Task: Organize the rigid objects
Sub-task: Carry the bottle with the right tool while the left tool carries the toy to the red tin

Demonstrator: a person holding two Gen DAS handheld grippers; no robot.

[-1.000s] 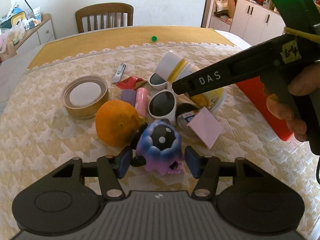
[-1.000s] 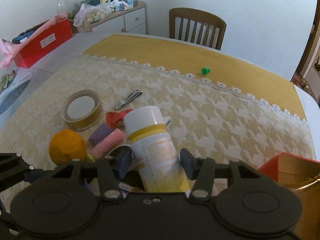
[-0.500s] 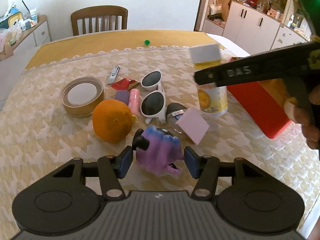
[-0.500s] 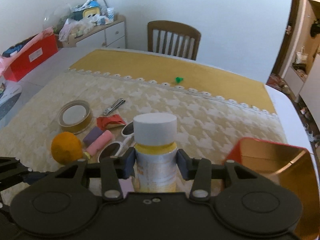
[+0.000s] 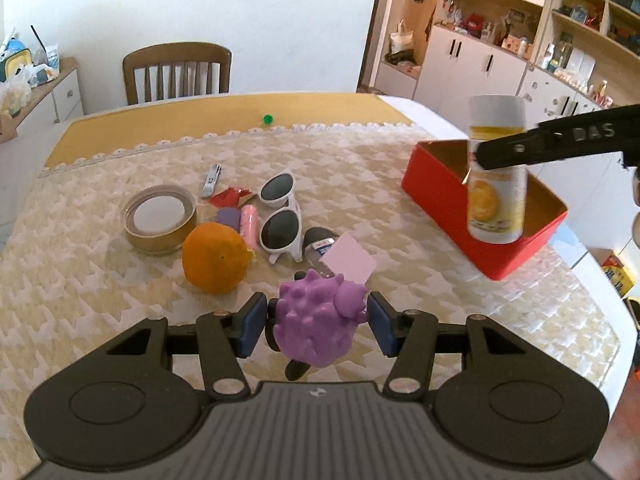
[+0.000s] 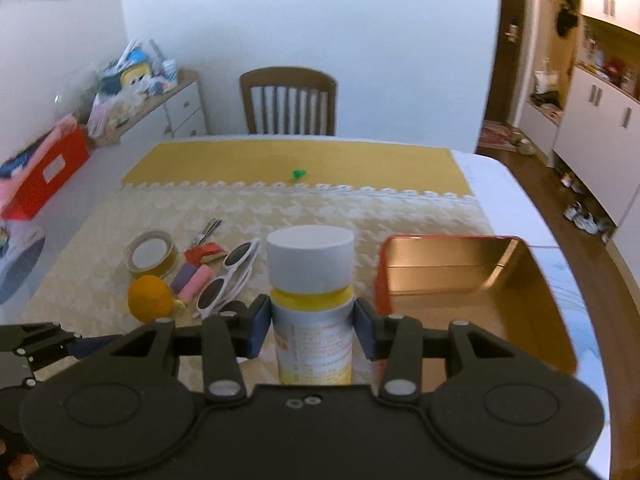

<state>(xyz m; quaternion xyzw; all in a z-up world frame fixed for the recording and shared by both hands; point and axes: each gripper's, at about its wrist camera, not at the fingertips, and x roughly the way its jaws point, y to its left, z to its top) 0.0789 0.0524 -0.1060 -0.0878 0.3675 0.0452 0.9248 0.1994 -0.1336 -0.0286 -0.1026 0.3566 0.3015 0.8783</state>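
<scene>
My left gripper (image 5: 316, 324) is shut on a purple spiky toy (image 5: 320, 320) and holds it above the tablecloth near the table's front. My right gripper (image 6: 310, 326) is shut on an upright white-capped yellow bottle (image 6: 312, 300), held in the air; in the left wrist view the bottle (image 5: 496, 168) hangs over the open red tin box (image 5: 440, 184). In the right wrist view the box (image 6: 460, 276) lies just right of the bottle, gold inside, nothing in it.
On the cloth lie a tape roll (image 5: 160, 220), an orange (image 5: 214, 258), white sunglasses (image 5: 280, 216), a nail clipper (image 5: 211, 180), a red wrapper (image 5: 232, 197), purple and pink cylinders (image 5: 240, 218) and a pink card (image 5: 348, 258). A chair (image 5: 176, 72) stands behind the table.
Both grippers have risen. The right one carried the bottle upright and rightward over the red box. The left one lifted the purple toy off the cloth and the toy has turned in the jaws.
</scene>
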